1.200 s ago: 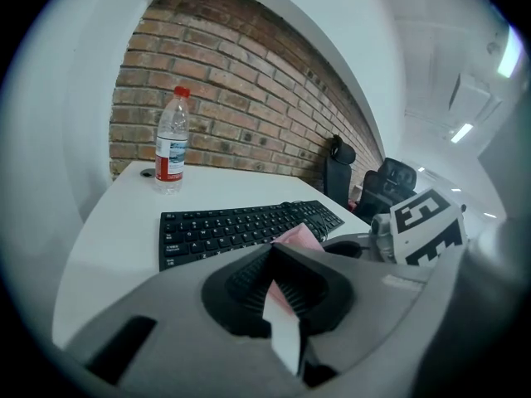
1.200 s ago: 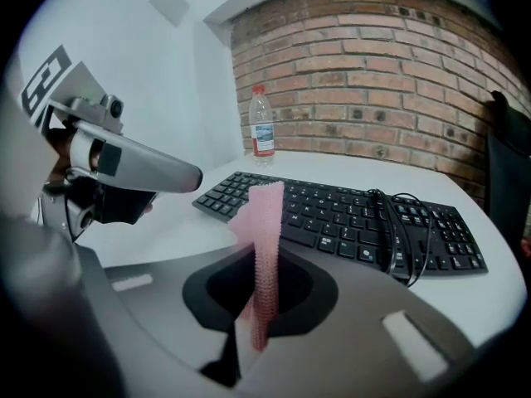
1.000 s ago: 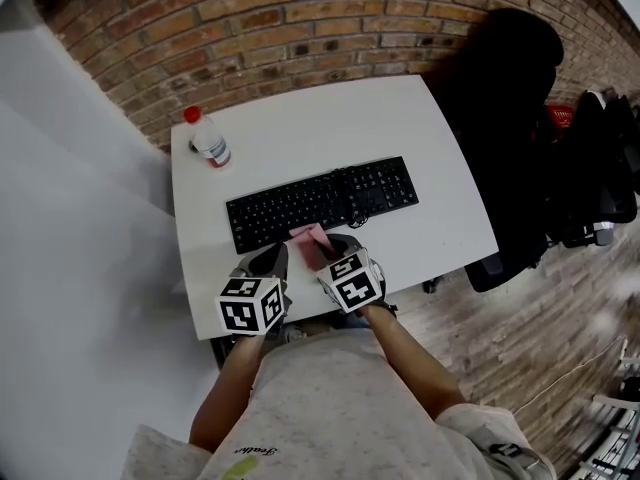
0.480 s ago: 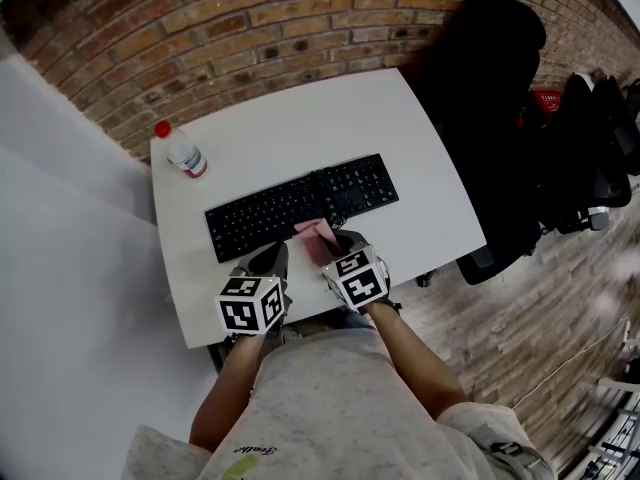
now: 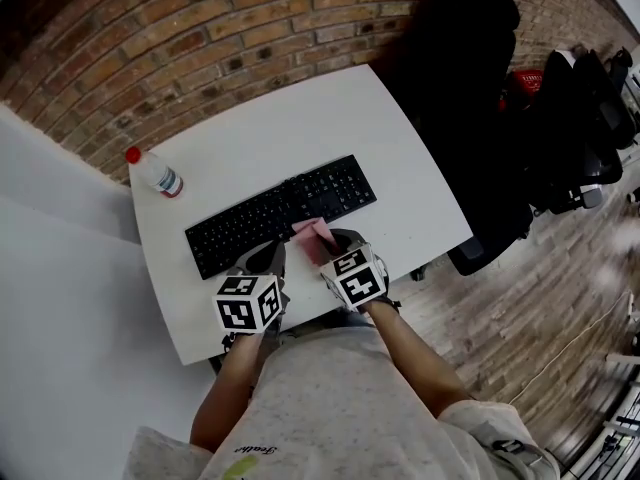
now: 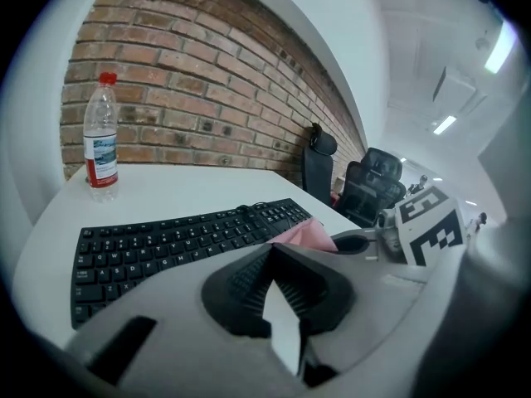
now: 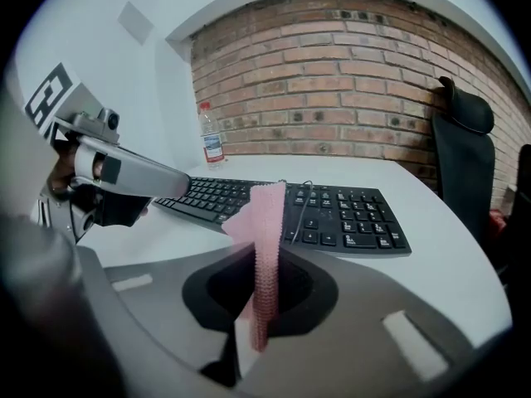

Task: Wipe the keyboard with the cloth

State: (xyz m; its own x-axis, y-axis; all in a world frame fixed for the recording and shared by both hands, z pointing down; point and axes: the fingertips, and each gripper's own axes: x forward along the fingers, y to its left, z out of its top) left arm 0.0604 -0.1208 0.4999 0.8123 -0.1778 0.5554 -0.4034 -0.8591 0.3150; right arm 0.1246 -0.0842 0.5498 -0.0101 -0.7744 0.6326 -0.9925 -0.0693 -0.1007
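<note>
A black keyboard [image 5: 270, 214] lies across the white table [image 5: 300, 128]. My right gripper [image 5: 327, 247] hovers at the keyboard's near edge, shut on a pink cloth [image 5: 314, 236]. In the right gripper view the cloth [image 7: 267, 247] stands upright between the jaws of the right gripper [image 7: 264, 284], in front of the keyboard [image 7: 332, 214]. My left gripper [image 5: 264, 261] is just left of it, near the table's front edge. In the left gripper view the left gripper [image 6: 270, 257] has its tips together with nothing between them, and the keyboard [image 6: 166, 239] and cloth [image 6: 303, 235] lie beyond.
A clear water bottle with a red cap [image 5: 155, 174] stands at the table's far left corner by the brick wall. A black office chair [image 5: 470, 88] sits off the table's right end. More dark chairs [image 5: 575, 118] stand further right on the wooden floor.
The head view has swung, so the table and keyboard sit further left in the picture. Both grippers keep their places at the keyboard's near edge, the right one still holding the cloth.
</note>
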